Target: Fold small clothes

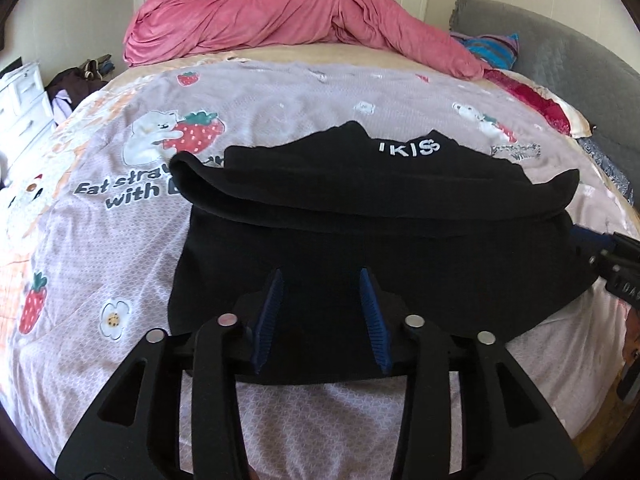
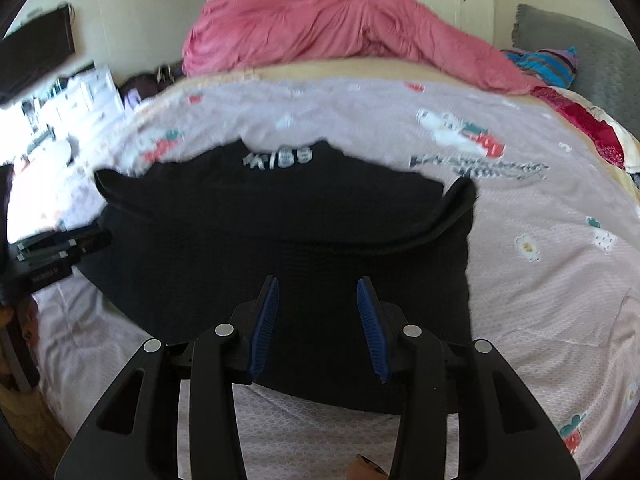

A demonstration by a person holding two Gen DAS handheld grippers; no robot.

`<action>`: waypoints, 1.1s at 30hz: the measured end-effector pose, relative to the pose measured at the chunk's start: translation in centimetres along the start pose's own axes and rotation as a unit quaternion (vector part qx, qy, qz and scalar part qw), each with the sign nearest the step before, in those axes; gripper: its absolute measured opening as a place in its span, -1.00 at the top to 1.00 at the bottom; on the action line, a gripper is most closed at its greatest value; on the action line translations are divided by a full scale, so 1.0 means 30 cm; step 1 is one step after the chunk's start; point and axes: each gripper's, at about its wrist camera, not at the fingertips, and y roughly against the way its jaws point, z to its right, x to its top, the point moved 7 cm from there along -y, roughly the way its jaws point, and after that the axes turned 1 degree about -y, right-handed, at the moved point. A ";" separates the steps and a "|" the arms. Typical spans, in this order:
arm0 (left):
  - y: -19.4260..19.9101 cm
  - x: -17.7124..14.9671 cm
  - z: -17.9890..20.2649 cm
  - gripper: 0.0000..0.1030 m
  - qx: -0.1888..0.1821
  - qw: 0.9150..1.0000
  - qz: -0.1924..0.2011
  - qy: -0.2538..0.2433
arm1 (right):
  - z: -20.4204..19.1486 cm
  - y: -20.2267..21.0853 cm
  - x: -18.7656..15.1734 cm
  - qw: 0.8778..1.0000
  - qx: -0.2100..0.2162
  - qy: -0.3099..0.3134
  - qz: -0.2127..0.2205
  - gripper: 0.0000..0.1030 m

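Left wrist view: the left gripper (image 1: 321, 276) hangs with its blue ribbed jaws parted and nothing pinched between them, low over the near hem of a small black knitted top with white lettering at its collar (image 1: 360, 240). The top lies flat on the lilac strawberry-print bedsheet (image 1: 132, 240), near the bed's front edge, its sleeves already laid across the chest as a thick band. The collar points toward the crumpled pink duvet (image 1: 280, 20) at the bed's far edge and the hem toward the camera, so what was the garment's long axis runs front to back; with the sleeves in, it looks wider than deep. The right gripper (image 1: 618, 268) shows at the garment's right edge.

Right wrist view: motion-blurred, the right gripper's jaws stand likewise part-open and empty above the hem, toward the garment's right side. The left gripper (image 2: 60, 252) sits at the left edge.

The step in hand appears to be gripping the hem. Done well, both grippers would pinch both fabric layers at matching points and carry the hem evenly up to the collar.
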 end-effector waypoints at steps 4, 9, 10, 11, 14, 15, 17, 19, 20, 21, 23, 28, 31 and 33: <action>-0.050 0.009 -0.006 0.28 0.011 1.000 -0.008 -0.004 | 0.016 -0.069 -0.009 1.000 -0.021 -0.002 -0.020 0.23; -0.094 0.041 -0.011 0.22 0.013 1.000 -0.009 -0.005 | 0.051 -0.125 0.026 0.999 -0.036 -0.012 -0.022 0.23; -0.101 0.049 -0.011 0.21 0.014 1.000 -0.009 -0.005 | 0.059 -0.139 0.034 0.999 -0.038 -0.014 -0.022 0.23; -0.109 0.056 -0.010 0.20 0.015 1.000 -0.010 -0.006 | 0.068 -0.158 0.044 0.999 -0.038 -0.017 -0.023 0.23; -0.142 0.077 -0.007 0.18 0.019 1.000 -0.014 -0.010 | 0.080 -0.187 0.071 0.999 -0.037 -0.021 -0.019 0.23; -0.150 0.083 -0.007 0.16 0.019 1.000 -0.015 -0.010 | 0.081 -0.194 0.081 0.999 -0.037 -0.020 -0.018 0.23; -0.168 0.098 -0.008 0.14 0.019 1.000 -0.019 -0.009 | 0.084 -0.203 0.102 0.999 -0.037 -0.019 -0.014 0.23; -0.182 0.116 -0.010 0.11 0.019 1.000 -0.020 -0.008 | 0.089 -0.212 0.121 0.999 -0.034 -0.020 -0.012 0.23; -0.191 0.124 -0.014 0.08 0.020 1.000 -0.021 -0.008 | 0.093 -0.221 0.135 0.999 -0.030 -0.021 -0.013 0.23; -0.198 0.133 -0.018 0.07 0.020 1.000 -0.022 -0.007 | 0.097 -0.229 0.148 0.999 -0.028 -0.022 -0.013 0.23; -0.211 0.152 -0.027 0.04 0.021 0.999 -0.025 -0.004 | 0.101 -0.240 0.172 0.999 -0.024 -0.021 -0.012 0.23; -0.229 0.207 -0.094 0.02 0.031 0.999 -0.017 0.039 | 0.145 -0.248 0.220 0.999 -0.032 -0.031 0.004 0.23; -0.215 0.225 -0.150 0.02 0.024 0.996 -0.007 0.081 | 0.210 -0.237 0.225 0.997 -0.031 -0.066 0.016 0.23; -0.198 0.229 -0.188 0.02 0.022 0.995 0.001 0.101 | 0.243 -0.224 0.222 0.996 -0.034 -0.079 0.020 0.23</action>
